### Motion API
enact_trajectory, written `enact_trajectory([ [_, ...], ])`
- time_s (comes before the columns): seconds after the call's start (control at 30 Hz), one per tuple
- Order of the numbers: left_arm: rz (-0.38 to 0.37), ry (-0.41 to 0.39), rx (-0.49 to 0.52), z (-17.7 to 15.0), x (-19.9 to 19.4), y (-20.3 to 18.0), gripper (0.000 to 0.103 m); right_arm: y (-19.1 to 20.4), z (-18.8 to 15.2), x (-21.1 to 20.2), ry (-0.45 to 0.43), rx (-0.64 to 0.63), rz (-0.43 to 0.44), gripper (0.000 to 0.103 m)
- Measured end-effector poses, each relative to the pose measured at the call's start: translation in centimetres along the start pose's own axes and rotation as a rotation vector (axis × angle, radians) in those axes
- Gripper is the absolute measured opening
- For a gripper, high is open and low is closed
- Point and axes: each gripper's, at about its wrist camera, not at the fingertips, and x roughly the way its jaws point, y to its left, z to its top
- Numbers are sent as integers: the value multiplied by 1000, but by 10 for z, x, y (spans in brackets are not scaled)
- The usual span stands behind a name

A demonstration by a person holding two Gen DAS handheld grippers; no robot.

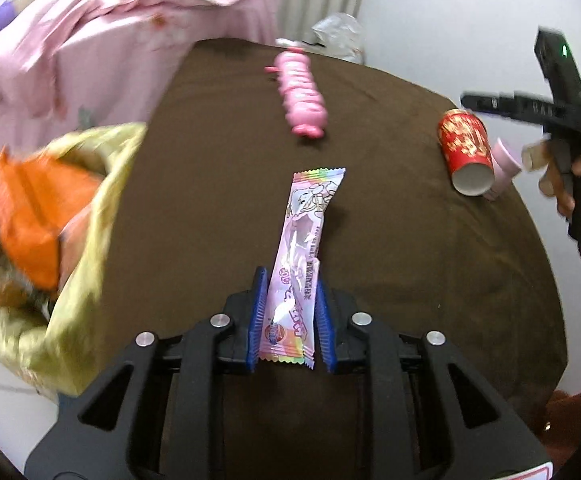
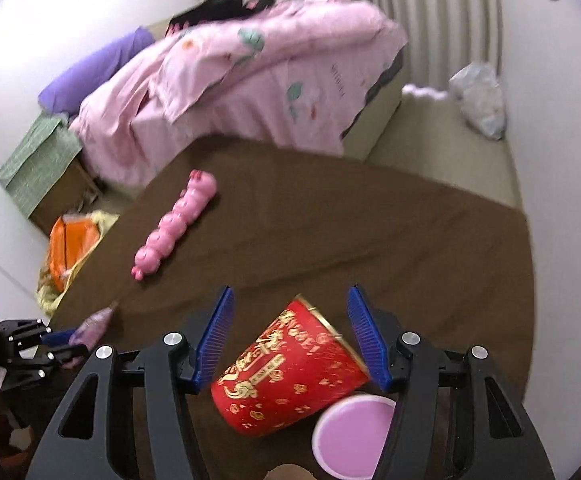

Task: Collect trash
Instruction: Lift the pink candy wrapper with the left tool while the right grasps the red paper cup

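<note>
My left gripper point(image 1: 289, 280) is shut on a long pink candy wrapper point(image 1: 306, 240) that sticks forward over the brown table point(image 1: 410, 260). From the right wrist view the left gripper point(image 2: 56, 340) with the wrapper point(image 2: 92, 325) sits at the table's left edge. My right gripper point(image 2: 290, 300) is open, its blue pads either side of a red paper cup point(image 2: 290, 372) lying on its side. The cup also shows in the left wrist view point(image 1: 466, 148), at the table's right edge. A yellow-green bag point(image 1: 78, 248) holding orange packaging point(image 1: 38, 212) is left of the table.
A pink caterpillar toy point(image 1: 302, 92) lies on the far part of the table, also in the right wrist view point(image 2: 174, 224). A pink round lid point(image 2: 354, 436) lies by the cup. A pink quilt point(image 2: 258, 72) covers the bed behind. A white plastic bag point(image 2: 480, 98) sits by the wall.
</note>
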Motion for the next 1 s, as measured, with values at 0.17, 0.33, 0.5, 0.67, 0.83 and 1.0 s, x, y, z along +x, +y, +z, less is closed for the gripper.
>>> enact_trajectory([
  [0.17, -40, -9, -67, -6, -11, 19, 32, 38, -18, 9, 32, -83, 100, 56],
  [0.33, -81, -32, -70, -9, -20, 22, 39, 78, -43, -2, 16, -212, 146, 56],
  [0.5, -102, -72, -72, -9, -32, 20, 44, 80, -78, -52, -217, -94, -109, 56],
  [0.67, -107, -79, -100, -10, -35, 25, 44, 43, -124, -51, -187, 257, -114, 56],
  [0.83, -95, -87, -93, -16, -43, 25, 44, 27, -128, -28, -120, 373, 22, 58],
  [1.0, -93, -93, -70, -15, -49, 26, 45, 26, -117, -10, -16, 358, 155, 57],
])
